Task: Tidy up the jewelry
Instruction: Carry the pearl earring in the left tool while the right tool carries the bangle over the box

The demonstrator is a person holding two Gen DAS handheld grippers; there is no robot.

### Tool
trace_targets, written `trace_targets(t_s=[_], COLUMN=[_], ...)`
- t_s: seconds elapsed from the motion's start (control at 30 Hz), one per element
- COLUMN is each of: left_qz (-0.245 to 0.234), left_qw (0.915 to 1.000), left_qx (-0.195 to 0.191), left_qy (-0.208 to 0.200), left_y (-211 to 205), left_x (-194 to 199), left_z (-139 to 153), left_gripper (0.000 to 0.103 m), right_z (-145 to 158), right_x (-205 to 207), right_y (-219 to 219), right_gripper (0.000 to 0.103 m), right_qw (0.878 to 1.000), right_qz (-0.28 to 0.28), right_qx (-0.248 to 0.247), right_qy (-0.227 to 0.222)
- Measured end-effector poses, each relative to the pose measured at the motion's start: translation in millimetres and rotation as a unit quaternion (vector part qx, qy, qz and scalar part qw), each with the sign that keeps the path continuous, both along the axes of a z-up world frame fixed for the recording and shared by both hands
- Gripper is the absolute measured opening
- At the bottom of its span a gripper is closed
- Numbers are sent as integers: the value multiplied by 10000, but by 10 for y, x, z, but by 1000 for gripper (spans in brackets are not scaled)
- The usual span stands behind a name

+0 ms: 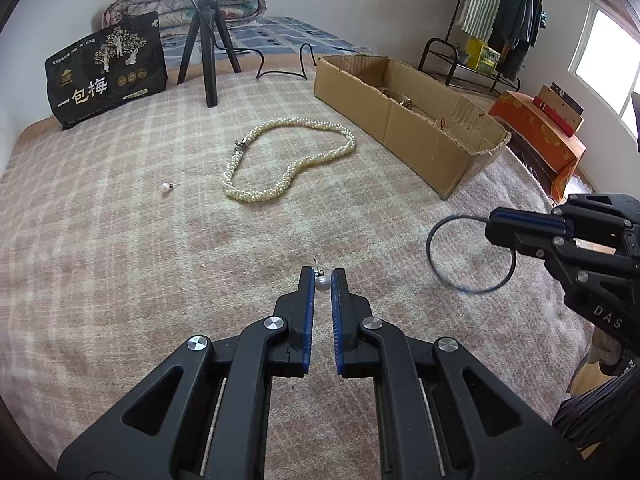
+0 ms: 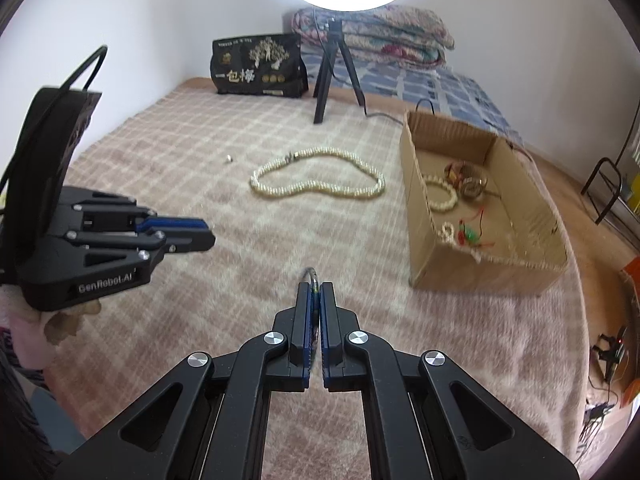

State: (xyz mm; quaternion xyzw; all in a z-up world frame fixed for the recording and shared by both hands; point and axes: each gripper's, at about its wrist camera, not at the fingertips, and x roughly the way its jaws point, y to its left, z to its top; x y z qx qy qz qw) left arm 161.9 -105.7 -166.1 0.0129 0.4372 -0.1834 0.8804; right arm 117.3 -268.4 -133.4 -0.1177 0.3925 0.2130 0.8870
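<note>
The left hand-held gripper pinches a pearl earring. The right hand-held gripper clamps a dark bangle above the bed, near the box.

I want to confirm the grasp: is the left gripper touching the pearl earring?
Touching. In the left wrist view, the pearl earring sits pinched between the blue pads of the left gripper, with no gap on either side.

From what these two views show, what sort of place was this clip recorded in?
Most likely a bedroom at home, with the bed used as the work surface: a plaid blanket covers it, folded quilts are stacked at its far end, and a clothes rack with hanging garments stands near a window.
</note>
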Motion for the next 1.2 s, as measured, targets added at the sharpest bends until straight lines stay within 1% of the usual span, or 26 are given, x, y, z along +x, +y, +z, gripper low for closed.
trace_targets(t_s=[0.37, 0.57, 0.93, 1.2], left_qz=[109, 103, 107, 5], left_qw=[9996, 9993, 9984, 9976], left_qx=[-207, -299, -466, -526], left_qy=[-130, -207, -306, -449], left_y=[142, 160, 140, -20], left_x=[-50, -57, 41, 232], left_z=[178, 287, 483, 663], left_gripper=[6, 6, 6, 6], right_z=[198, 354, 682, 784], right_x=[48, 131, 381, 609], right_y=[111, 93, -131, -427], right_gripper=[2, 2, 2, 2], right_qw=[9994, 9985, 9947, 9914], right_qz=[58, -47, -438, -832], right_qx=[-36, 4, 182, 240], right_qy=[-330, -550, -910, -986])
